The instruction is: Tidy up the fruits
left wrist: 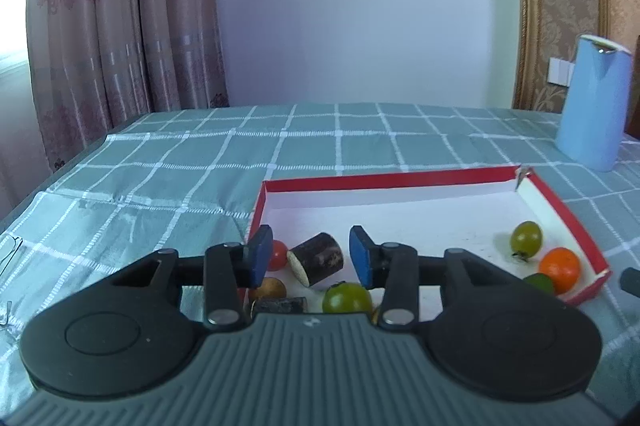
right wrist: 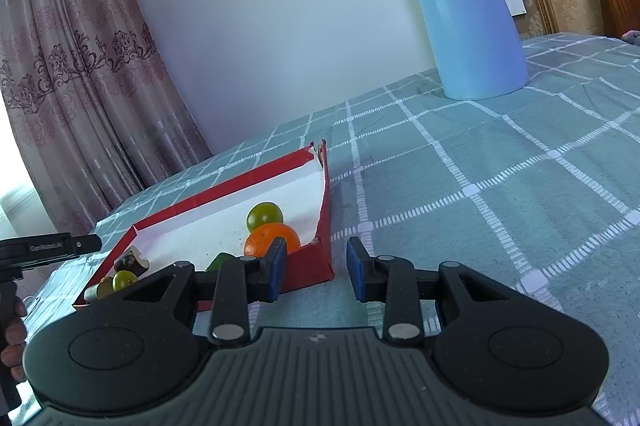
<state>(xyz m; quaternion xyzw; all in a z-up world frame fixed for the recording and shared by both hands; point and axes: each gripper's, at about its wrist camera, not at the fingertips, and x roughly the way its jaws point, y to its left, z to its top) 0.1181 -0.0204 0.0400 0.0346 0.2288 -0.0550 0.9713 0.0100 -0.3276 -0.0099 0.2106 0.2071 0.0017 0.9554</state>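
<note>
Now the left gripper [left wrist: 310, 258] hangs with fingers apart over a dark log piece [left wrist: 318, 258] in the red tray [left wrist: 384, 179], gripping nothing. The right gripper [right wrist: 316, 270] sits beside the tray, fingers parted, empty.

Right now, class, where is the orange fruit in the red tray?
The orange fruit sits inside the red tray at its near right corner in the left wrist view, between a green tomato behind it and another green fruit in front.

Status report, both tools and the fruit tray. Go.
Left tool open, over dark cut piece, pads clear. Right tool open, empty, beside red tray corner. Fruit in tray; orange near that corner. Nothing blocking.
</note>
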